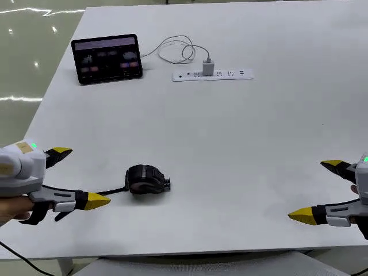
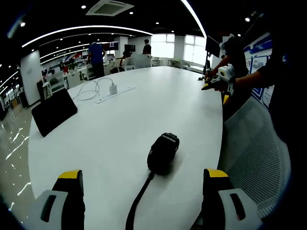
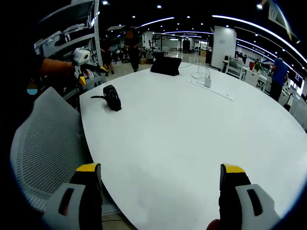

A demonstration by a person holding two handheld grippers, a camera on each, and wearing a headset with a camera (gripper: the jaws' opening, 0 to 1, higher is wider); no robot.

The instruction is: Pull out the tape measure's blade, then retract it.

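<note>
Black tape measure (image 1: 146,179) on table (image 1: 241,138) just ahead of left tool (image 1: 81,176), jaws wide, probably set to grasp; right tool (image 1: 315,190) wide, well apart.

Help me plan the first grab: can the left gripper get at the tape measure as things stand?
Probably yes. The left gripper sits open beside the tape measure, jaws pointed at it, and nothing on the table lies between them but the measure's own black strap.
</note>
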